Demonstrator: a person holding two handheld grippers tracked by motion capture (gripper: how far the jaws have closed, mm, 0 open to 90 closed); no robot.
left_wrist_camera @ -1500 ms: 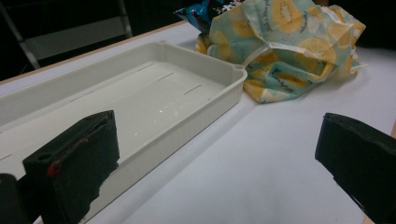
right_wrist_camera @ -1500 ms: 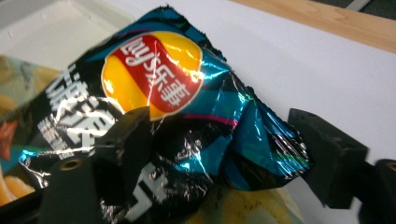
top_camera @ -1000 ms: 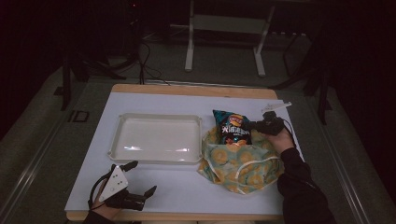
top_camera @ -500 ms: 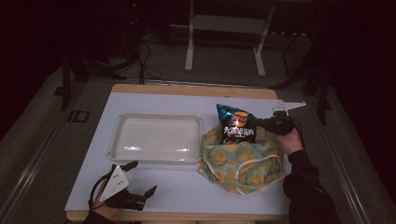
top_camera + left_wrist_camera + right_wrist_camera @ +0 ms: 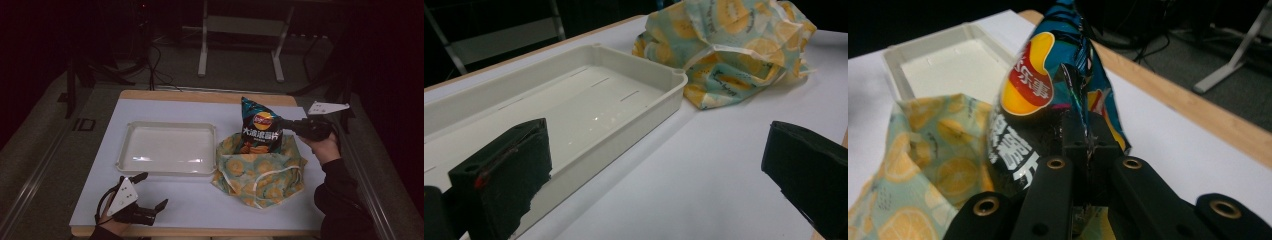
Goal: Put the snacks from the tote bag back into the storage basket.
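Crinkled foil edge [image 5: 1079, 107] between fingers [image 5: 1070, 134]

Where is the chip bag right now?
In the high view, the chip bag stands half out of the lemon-print cloth bag, right of the white tray, pinched by the right claw.

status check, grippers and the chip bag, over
Right gripper shut on chip bag, bag upright, half out of the lemon-print cloth bag. Left gripper open, empty, near table edge. White tray beside cloth bag, nothing in the way.
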